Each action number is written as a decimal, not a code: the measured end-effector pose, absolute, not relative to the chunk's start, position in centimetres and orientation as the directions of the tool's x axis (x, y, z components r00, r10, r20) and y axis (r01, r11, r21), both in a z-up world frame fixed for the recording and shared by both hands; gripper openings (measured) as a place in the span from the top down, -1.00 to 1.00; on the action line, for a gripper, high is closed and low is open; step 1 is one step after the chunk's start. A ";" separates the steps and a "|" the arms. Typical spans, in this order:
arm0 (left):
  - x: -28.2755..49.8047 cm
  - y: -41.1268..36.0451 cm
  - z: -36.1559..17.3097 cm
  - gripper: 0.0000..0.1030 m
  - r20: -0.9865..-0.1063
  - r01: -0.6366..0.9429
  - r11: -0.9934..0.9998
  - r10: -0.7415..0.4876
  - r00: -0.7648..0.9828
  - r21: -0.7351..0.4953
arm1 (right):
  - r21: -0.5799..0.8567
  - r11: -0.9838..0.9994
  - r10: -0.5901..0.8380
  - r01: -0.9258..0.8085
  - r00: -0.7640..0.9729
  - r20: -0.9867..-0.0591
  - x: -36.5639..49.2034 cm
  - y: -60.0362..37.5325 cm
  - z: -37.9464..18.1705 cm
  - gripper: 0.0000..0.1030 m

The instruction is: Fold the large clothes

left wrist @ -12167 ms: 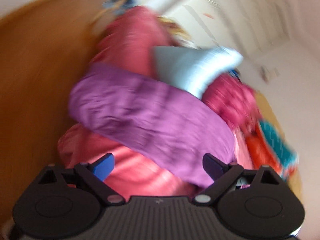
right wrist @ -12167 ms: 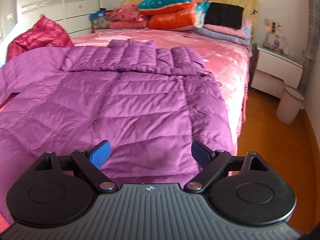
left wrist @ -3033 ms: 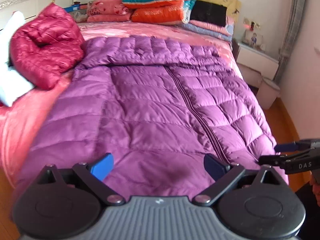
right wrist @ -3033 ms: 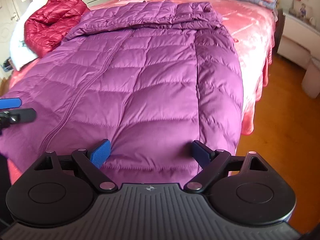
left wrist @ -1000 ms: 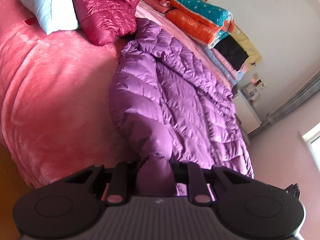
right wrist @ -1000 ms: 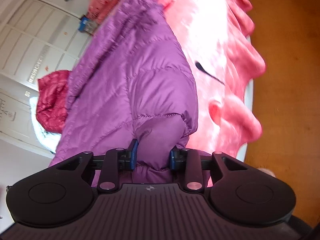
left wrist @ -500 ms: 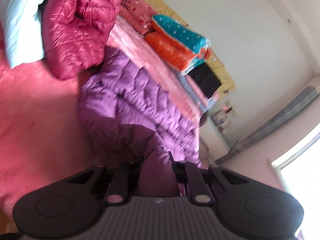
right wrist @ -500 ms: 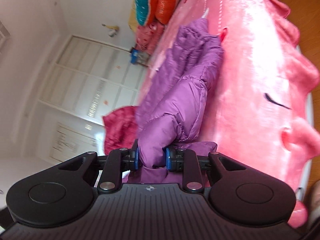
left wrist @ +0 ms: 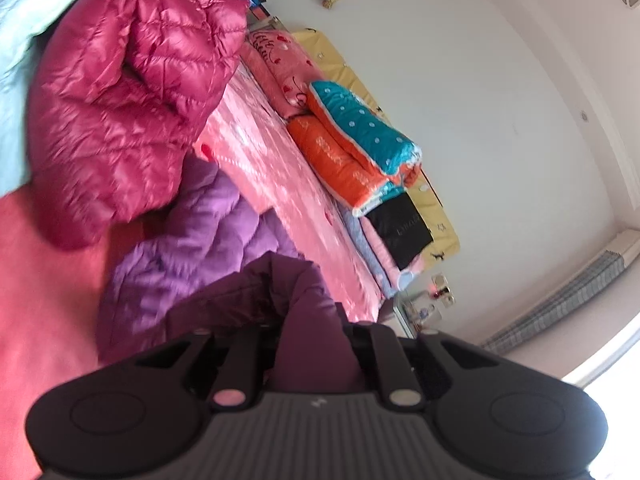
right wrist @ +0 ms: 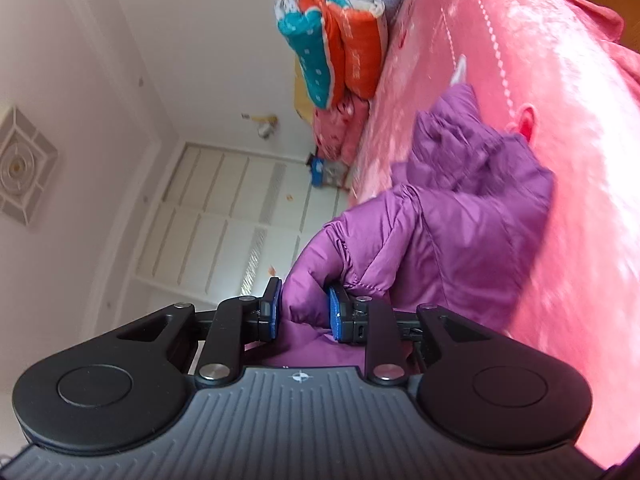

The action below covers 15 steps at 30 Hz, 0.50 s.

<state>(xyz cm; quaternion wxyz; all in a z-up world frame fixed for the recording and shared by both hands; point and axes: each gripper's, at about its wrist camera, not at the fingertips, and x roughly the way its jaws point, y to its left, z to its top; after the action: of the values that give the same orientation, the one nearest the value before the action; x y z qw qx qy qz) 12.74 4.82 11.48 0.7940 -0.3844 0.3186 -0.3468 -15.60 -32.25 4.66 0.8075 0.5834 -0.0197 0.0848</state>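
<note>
A purple quilted down jacket (left wrist: 200, 248) lies on a pink bed (left wrist: 44, 292), its near end lifted and bunched. My left gripper (left wrist: 312, 328) is shut on a dark fold of the jacket's hem, held above the bed. In the right wrist view my right gripper (right wrist: 304, 312) is shut on another fold of the purple jacket (right wrist: 460, 216), raised over the pink bedspread (right wrist: 580, 160). Both views are tilted steeply.
A crimson down jacket (left wrist: 120, 92) sits on a pale blue pillow (left wrist: 24, 20) at the left. Folded orange and teal quilts (left wrist: 360, 140) and pink pillows lie at the headboard. White wardrobe doors (right wrist: 224, 216) stand behind the bed. A nightstand (left wrist: 424, 312) sits at the right.
Both grippers, earlier open over the flat jacket, have shut on its bottom hem and lifted it up and towards the headboard; the jacket has bunched and shortened on the bed.
</note>
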 end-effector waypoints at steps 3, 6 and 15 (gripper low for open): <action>15.3 3.6 11.7 0.77 -0.246 0.293 0.480 -0.778 0.578 -0.827 | 0.937 0.303 0.088 -0.172 0.984 0.153 -12.7 -33.7 5.3 0.41; 18.1 2.3 11.7 0.77 -0.257 0.277 0.500 -0.756 0.602 -0.821 | 0.933 0.304 0.074 -0.192 0.981 0.178 -10.2 -35.3 6.0 0.41; 25.4 -1.4 10.8 0.77 -0.308 0.232 0.588 -0.672 0.674 -0.775 | 0.929 0.319 -0.018 -0.188 0.979 0.204 -4.9 -40.4 5.7 0.41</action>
<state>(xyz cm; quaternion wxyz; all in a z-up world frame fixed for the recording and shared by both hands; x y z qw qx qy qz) 25.45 -1.36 10.81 0.8387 -0.3653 0.3009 -0.2695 -4.88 -40.45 5.69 0.8073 0.5811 -0.0885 0.0526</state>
